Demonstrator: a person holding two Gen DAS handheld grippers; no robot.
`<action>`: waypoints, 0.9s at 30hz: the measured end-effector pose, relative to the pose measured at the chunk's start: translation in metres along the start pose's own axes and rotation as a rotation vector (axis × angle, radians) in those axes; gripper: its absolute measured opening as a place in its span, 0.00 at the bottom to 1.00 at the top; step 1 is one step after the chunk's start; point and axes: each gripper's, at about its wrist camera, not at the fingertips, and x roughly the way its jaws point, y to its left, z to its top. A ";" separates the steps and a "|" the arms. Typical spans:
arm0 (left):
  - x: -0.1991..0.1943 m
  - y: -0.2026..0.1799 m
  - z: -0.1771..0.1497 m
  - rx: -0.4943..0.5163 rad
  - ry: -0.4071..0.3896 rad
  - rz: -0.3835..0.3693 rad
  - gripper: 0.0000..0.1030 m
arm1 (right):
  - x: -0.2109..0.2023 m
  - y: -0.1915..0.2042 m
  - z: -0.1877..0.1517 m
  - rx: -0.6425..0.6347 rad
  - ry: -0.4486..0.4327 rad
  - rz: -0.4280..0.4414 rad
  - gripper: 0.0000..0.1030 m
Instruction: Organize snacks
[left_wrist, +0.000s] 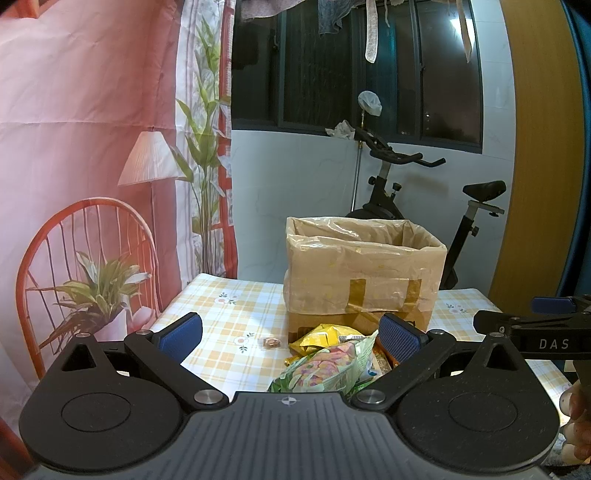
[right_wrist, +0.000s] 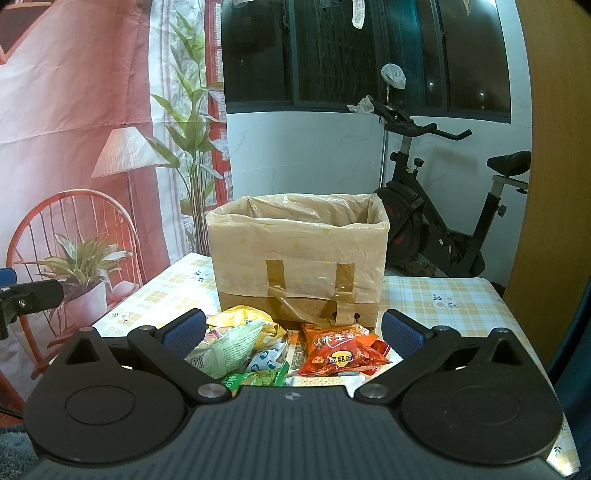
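Left tongs (left_wrist: 290, 332): hanging spread, empty, above the green packet (left_wrist: 325, 363).
Right tongs (right_wrist: 293, 330): spread, empty; aiming squarely at the orange packet (right_wrist: 341, 350).
Destination: lined box (right_wrist: 295, 254), lifting clear of its rim.

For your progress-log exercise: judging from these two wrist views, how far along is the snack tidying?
Nothing looks done: the snack packets, such as the orange packet, yellow packet and green packet, lie heaped on the table before the lined cardboard box, whose inside is hidden. Nothing is in hand: the left gripper and right gripper are open. A small wrapped sweet lies apart. All sorting remains.
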 end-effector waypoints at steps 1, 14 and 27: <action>0.000 0.000 0.000 0.000 0.000 0.000 1.00 | 0.000 0.000 0.000 0.000 0.000 0.000 1.00; 0.002 -0.001 -0.002 -0.001 0.005 -0.001 1.00 | -0.001 0.001 -0.001 0.002 0.004 0.001 1.00; 0.003 -0.002 -0.003 -0.001 0.011 -0.003 1.00 | 0.002 0.000 -0.003 0.003 0.005 0.001 1.00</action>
